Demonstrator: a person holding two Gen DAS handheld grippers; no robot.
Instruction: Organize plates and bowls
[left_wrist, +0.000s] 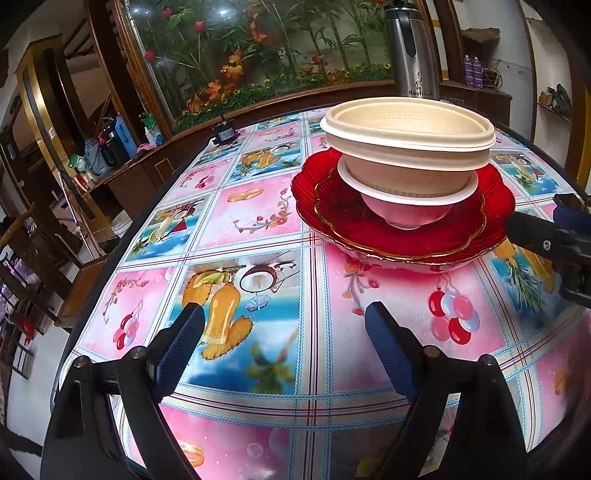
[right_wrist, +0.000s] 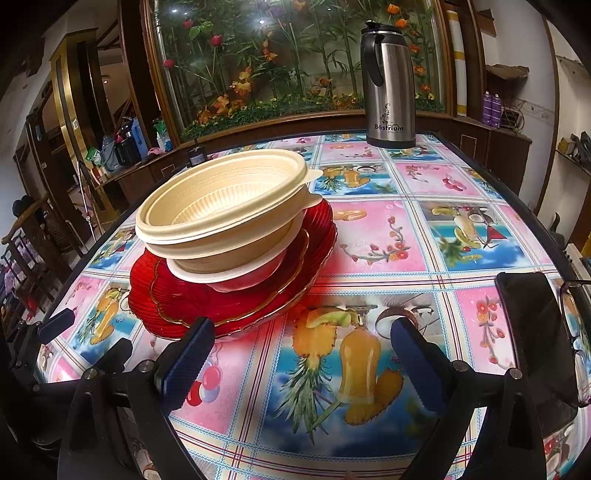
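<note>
The stack of dishes stands on the counter (right_wrist: 369, 236), which is covered w/ a pink and blue cloth w/ fruit pictures. At the bottom are two red plates (right_wrist: 236, 295), the upper one w/ a gold rim (left_wrist: 399, 236). On them sits a white bowl (left_wrist: 406, 206), and inside it are nested cream bowls (left_wrist: 406, 129), the top one tilted a bit; its inside is ribbed and shows nothing in it (right_wrist: 225, 206).

Left tool (left_wrist: 284, 325): fingers wide apart, holding nothing, low over the counter, in front of the stack and not touching it. From the right wrist view it shows at the left edge (right_wrist: 55, 326), near the red plates.

Right tool (right_wrist: 303, 343): also wide, holding nothing. Its left finger (right_wrist: 188, 354) is just beside the rim of the red plates; I cannot tell if it touches. In the left wrist view this tool comes in from the right edge (left_wrist: 554, 240), close to the plates' rim.

A steel thermos jug (right_wrist: 388, 81) w/ black handle stands upright at the far side of the counter, well apart from the stack. A dark phone (right_wrist: 535, 347) lies at the right edge of the counter, w/ eyeglasses (right_wrist: 572, 314) partly beside it. Behind is a glass case w/ artificial flowers (right_wrist: 277, 55).
</note>
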